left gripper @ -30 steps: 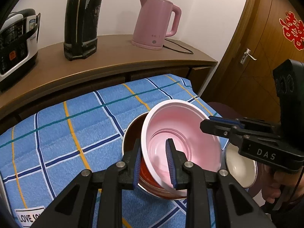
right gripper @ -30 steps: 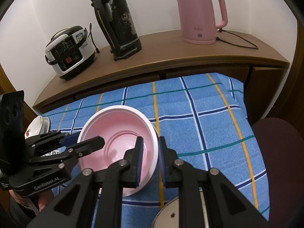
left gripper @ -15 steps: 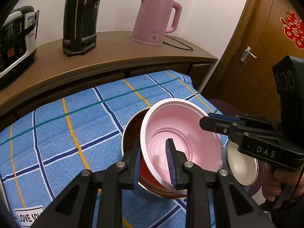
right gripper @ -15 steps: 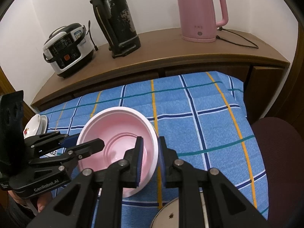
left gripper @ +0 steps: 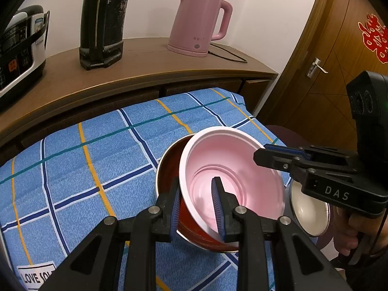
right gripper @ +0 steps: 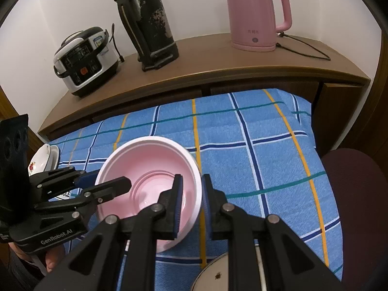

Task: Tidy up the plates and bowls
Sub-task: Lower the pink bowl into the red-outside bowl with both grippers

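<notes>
Left gripper (left gripper: 197,206): fingers narrowly parted, blue pads clamped on near rim of pink bowl (left gripper: 232,179), one finger outside wall, one inside. Right gripper (right gripper: 191,201): same pinch on opposite rim, one finger inside, one outside. Both reach in low from opposite sides, tips facing. Bare hand (left gripper: 351,230) wraps right gripper's handle.
</notes>
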The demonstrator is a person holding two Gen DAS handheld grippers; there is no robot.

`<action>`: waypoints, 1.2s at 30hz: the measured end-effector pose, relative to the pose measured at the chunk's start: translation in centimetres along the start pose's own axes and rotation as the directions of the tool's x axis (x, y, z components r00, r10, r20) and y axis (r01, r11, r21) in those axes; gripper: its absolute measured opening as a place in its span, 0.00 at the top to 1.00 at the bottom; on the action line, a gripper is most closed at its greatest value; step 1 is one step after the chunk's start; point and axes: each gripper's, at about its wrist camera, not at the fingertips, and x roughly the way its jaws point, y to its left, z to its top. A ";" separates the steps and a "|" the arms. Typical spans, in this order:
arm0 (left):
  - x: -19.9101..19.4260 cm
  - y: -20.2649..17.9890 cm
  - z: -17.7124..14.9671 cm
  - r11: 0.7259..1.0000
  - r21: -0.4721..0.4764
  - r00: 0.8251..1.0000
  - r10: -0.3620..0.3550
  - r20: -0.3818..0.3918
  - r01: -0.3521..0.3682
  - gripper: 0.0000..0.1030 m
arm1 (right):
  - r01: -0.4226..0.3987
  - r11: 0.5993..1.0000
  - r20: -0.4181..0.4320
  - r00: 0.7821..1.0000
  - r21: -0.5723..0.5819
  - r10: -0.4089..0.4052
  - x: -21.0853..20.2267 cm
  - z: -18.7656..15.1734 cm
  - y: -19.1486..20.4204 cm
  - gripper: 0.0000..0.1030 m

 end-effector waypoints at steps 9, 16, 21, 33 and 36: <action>0.1 -0.1 -0.1 1.000 0.011 1.000 0.006 0.006 -0.006 0.74 | 0.018 1.000 -0.007 1.000 -0.013 -0.018 0.4 -0.2 0.1 0.84; 0.1 -0.1 -0.1 1.000 0.017 1.000 0.011 0.011 -0.012 0.74 | 0.017 1.000 -0.005 1.000 -0.014 -0.017 0.4 -0.3 0.2 0.84; 0.1 -0.4 -0.2 0.999 0.031 1.000 0.023 0.018 -0.023 0.74 | 0.016 1.000 -0.001 1.000 -0.016 -0.016 0.3 -0.3 0.1 0.84; 0.3 -0.8 -0.4 0.996 0.067 0.998 0.051 0.037 -0.054 0.74 | 0.016 0.999 0.006 1.000 -0.028 -0.016 0.1 -0.4 0.3 0.84; 0.3 -0.7 -0.4 0.996 0.067 0.998 0.050 0.039 -0.052 0.74 | 0.013 0.999 0.006 1.000 -0.029 -0.013 0.2 -0.4 0.2 0.84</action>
